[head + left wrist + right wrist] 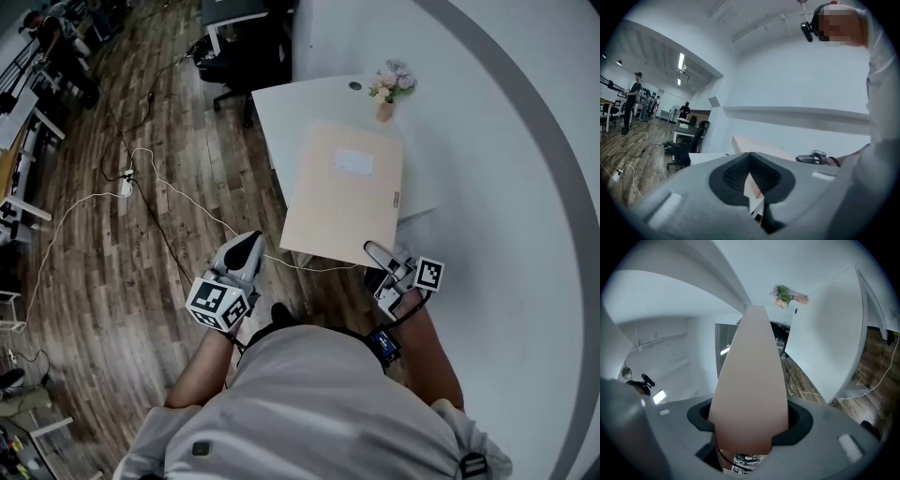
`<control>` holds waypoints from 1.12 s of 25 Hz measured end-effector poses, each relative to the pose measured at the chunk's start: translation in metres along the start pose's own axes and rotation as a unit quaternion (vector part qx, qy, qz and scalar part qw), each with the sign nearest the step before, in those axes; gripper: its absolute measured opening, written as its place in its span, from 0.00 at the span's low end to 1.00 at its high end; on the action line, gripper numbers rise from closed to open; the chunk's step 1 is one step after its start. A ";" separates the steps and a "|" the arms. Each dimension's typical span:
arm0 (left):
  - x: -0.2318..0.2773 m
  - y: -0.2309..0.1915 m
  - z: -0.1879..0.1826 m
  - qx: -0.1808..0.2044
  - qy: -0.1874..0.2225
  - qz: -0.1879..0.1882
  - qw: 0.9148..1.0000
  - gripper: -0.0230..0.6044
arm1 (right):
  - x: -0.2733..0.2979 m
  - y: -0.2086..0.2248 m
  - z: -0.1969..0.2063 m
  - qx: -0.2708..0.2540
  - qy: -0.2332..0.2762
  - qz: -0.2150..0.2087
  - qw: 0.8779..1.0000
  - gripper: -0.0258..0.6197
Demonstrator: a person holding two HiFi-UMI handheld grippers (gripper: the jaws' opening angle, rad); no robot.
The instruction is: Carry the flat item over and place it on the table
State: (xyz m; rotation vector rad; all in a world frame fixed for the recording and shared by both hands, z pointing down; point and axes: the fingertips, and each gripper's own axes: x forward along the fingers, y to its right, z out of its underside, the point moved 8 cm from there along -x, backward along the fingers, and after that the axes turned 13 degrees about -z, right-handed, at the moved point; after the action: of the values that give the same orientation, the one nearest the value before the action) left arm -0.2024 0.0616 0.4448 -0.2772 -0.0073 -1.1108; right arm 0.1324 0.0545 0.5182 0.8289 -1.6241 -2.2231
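The flat item is a beige file box (342,192) with a white label. It hangs level over the near corner of the white table (291,108). My right gripper (380,255) is shut on the box's near right edge. In the right gripper view the box (752,380) fills the space between the jaws and runs away from the camera. My left gripper (246,246) is held low at the left, off the box, above the floor. In the left gripper view its jaws (751,180) are shut with nothing in them, and the box (759,146) shows beyond.
A small vase of flowers (389,86) stands on the table's far side. A black office chair (234,64) sits beyond the table's left corner. White and black cables (141,178) trail over the wooden floor. A white wall with a grey band (525,141) curves along the right.
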 end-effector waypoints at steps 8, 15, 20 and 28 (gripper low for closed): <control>0.010 -0.052 -0.008 0.002 -0.002 0.016 1.000 0.04 | 0.050 0.015 0.015 -0.005 0.015 0.000 1.000 0.51; 0.016 -0.054 -0.018 -0.012 -0.001 0.016 1.000 0.04 | 0.058 0.021 0.013 0.004 0.003 0.005 1.000 0.51; 0.024 -0.054 -0.020 -0.004 -0.005 0.008 1.000 0.04 | 0.067 0.029 -0.002 0.012 -0.002 0.001 1.000 0.51; 0.103 -0.048 -0.019 -0.002 -0.018 -0.007 1.000 0.04 | 0.075 0.065 -0.074 0.034 -0.022 -0.006 0.999 0.51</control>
State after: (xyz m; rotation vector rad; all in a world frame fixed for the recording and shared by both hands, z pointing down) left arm -0.2013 -0.0529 0.4516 -0.3017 -0.0394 -1.1189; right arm 0.1084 -0.0645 0.5418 0.8133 -1.7277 -2.2211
